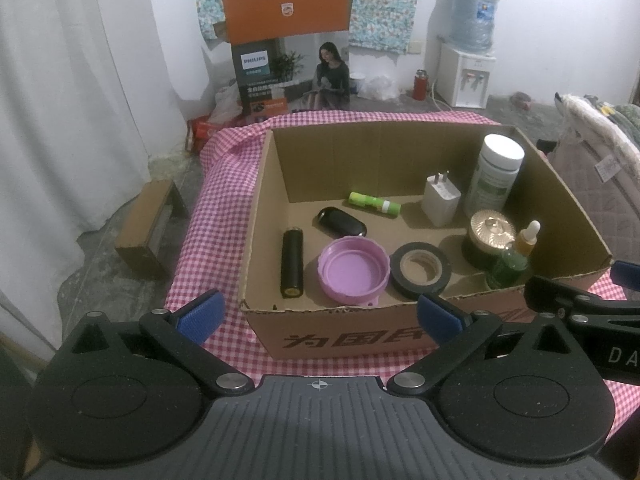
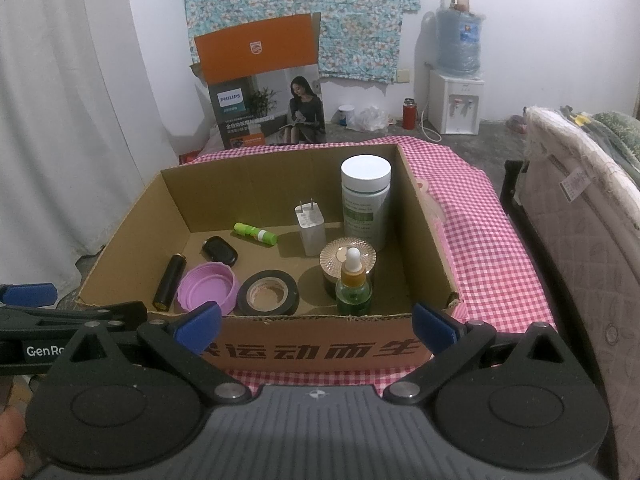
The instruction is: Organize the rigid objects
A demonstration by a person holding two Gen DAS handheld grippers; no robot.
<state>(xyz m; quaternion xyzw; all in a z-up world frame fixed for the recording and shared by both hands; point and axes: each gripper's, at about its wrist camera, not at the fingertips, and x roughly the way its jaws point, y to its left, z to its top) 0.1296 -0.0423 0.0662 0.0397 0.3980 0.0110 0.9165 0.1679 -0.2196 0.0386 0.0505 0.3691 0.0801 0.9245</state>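
Observation:
An open cardboard box (image 1: 264, 208) (image 2: 428, 232) sits on a pink checked cloth. Inside lie a black cylinder (image 1: 292, 263) (image 2: 170, 282), a purple lid (image 1: 354, 269) (image 2: 206, 286), a roll of black tape (image 1: 420, 270) (image 2: 267, 293), a black oval case (image 1: 342, 222) (image 2: 219, 251) and a green glue stick (image 1: 374, 204) (image 2: 255, 233). A white charger (image 1: 440, 198) (image 2: 309, 226), a white-capped bottle (image 1: 494, 176) (image 2: 365, 200), a gold-lidded jar (image 1: 490, 236) (image 2: 347, 258) and a green dropper bottle (image 1: 514, 260) (image 2: 353, 286) stand at the right. My left gripper (image 1: 316, 314) and right gripper (image 2: 316, 322) hang open in front of the box, holding nothing.
The checked cloth (image 1: 216, 220) (image 2: 480, 240) covers the table. An orange Philips carton (image 1: 288, 48) (image 2: 264, 84) and a water dispenser (image 1: 466, 68) (image 2: 456, 100) stand by the far wall. A small wooden stool (image 1: 148, 228) sits at the left, a quilted mattress (image 2: 580, 220) at the right.

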